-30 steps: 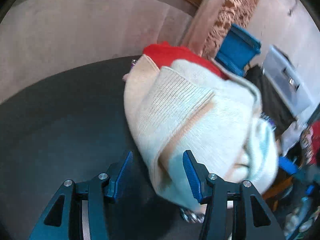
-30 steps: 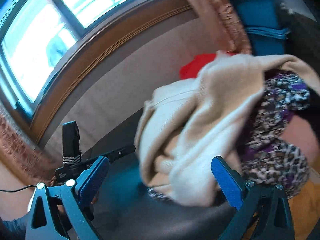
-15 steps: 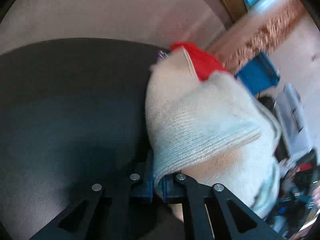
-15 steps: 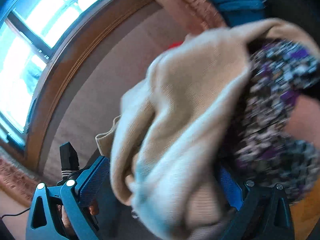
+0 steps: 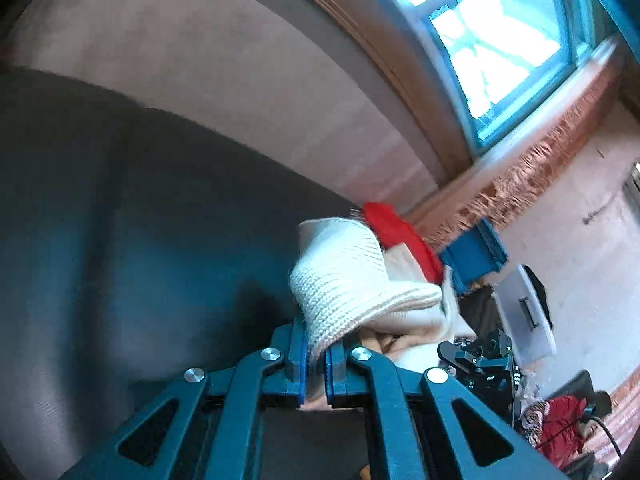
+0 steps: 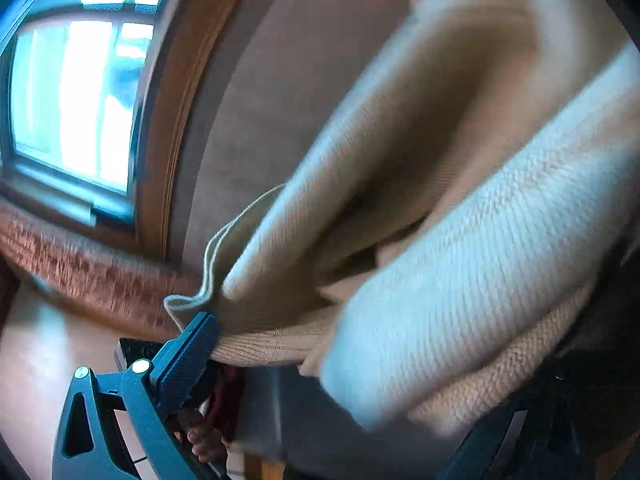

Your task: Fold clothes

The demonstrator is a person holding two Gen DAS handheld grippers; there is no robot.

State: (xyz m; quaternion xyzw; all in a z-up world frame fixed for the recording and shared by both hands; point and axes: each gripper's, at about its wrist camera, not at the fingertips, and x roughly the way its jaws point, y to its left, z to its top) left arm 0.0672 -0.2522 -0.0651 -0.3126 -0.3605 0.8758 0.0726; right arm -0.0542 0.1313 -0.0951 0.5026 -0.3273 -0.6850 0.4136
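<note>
The left gripper (image 5: 316, 364) was clamped on the near edge of a cream knit sweater (image 5: 344, 280), its blue jaws pressed nearly together with only a thin fold of ribbed cloth between them. From that pinch the sweater rose and ran away to the far right, so its long axis pointed from the gripper toward the corner below the window (image 5: 496, 44). It was bunched rather than flat, and hung partly over the dark table (image 5: 120, 220), near the table's far right edge.

In the right wrist view the same sweater (image 6: 460, 240) filled most of the frame, blurred, draped in thick folds from upper right down to the lower left. The right gripper (image 6: 320, 392) had its jaws apart: the left finger (image 6: 180, 360) touched the sweater's hem, while the right finger was hidden behind the cloth.

A red garment (image 5: 396, 232) lay just behind the sweater, touching it. Farther right stood a blue bin (image 5: 476, 254) and a pale plastic box (image 5: 524, 312), with a black device (image 5: 480, 360) nearer. A rust-coloured curtain (image 5: 532, 172) hung beside the window. A person's fingers (image 6: 204, 440) showed below the right gripper.
</note>
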